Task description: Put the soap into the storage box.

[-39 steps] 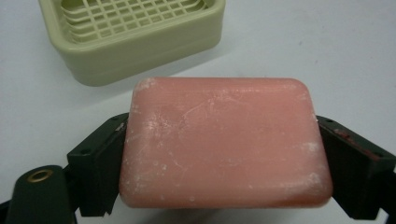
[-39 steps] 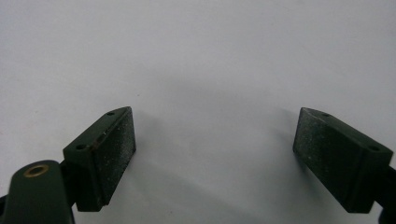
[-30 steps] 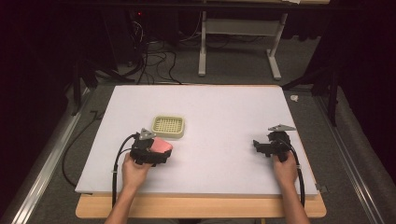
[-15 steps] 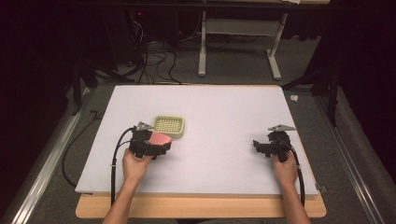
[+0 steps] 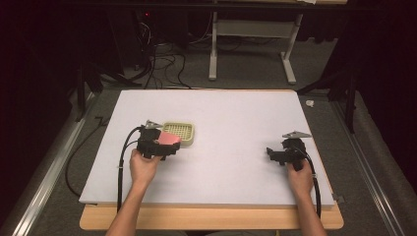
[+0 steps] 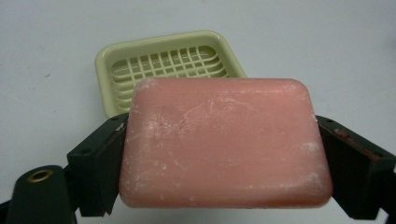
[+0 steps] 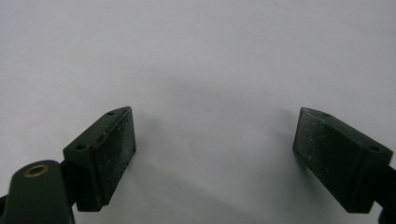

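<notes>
Pink soap (image 6: 224, 144) sits clamped between the two black jaws of the left hand-held gripper (image 5: 164, 145), one jaw pressed against each short end of the bar, which lies flat and roughly level. In the left gripper view the pale green soap dish (image 6: 140, 56) with its grid floor lies just beyond the bar, its near edge hidden behind the soap, and its grid holds nothing. From the high view the soap (image 5: 167, 139) overlaps the dish's (image 5: 183, 133) near left corner, but I cannot tell whether it touches the rim or is lifted clear of it.

So the pick-up looks done: the bar is off the white worktop (image 5: 236, 113) and carried to the edge of the dish. What seems left is to bring the soap over the middle of the grid, lower it in flat, and spread the jaws to let go.

Well apart on the other side of the worktop, the right hand-held gripper (image 5: 276, 153) has its jaws spread wide with nothing between them, bare worktop under it.
</notes>
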`<state>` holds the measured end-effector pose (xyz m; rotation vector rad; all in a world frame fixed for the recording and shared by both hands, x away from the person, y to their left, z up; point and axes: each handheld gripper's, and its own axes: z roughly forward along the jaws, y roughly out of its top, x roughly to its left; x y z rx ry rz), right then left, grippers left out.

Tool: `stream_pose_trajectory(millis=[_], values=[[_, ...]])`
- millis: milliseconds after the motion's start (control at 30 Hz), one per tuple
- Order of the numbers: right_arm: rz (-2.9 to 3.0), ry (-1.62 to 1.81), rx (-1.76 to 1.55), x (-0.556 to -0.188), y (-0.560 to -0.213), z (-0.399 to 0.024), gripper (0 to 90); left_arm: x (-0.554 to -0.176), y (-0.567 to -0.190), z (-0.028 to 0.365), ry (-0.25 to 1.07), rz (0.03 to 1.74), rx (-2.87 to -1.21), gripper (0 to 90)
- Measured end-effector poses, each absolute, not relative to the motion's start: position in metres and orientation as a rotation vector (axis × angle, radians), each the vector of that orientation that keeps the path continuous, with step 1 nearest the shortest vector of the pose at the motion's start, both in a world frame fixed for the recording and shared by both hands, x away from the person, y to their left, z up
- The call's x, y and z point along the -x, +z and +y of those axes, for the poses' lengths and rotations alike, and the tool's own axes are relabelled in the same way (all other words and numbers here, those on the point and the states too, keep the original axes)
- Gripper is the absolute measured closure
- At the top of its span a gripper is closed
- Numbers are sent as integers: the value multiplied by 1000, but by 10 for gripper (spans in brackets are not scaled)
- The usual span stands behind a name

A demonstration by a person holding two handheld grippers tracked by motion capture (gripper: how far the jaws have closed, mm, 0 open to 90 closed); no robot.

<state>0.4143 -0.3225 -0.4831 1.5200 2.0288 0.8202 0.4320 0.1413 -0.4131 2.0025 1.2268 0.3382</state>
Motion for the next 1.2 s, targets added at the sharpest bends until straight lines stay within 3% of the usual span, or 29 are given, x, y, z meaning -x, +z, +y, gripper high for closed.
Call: stream_pose_trajectory(millis=[533,1200], values=[[2028,821,-1524,-414,-483,-323,136,-450,-401,135,377,1239,-2003,139],[2028,822,-1523,-414,-483,-323,136,-484,-413,115,421,1289,-2040,139]])
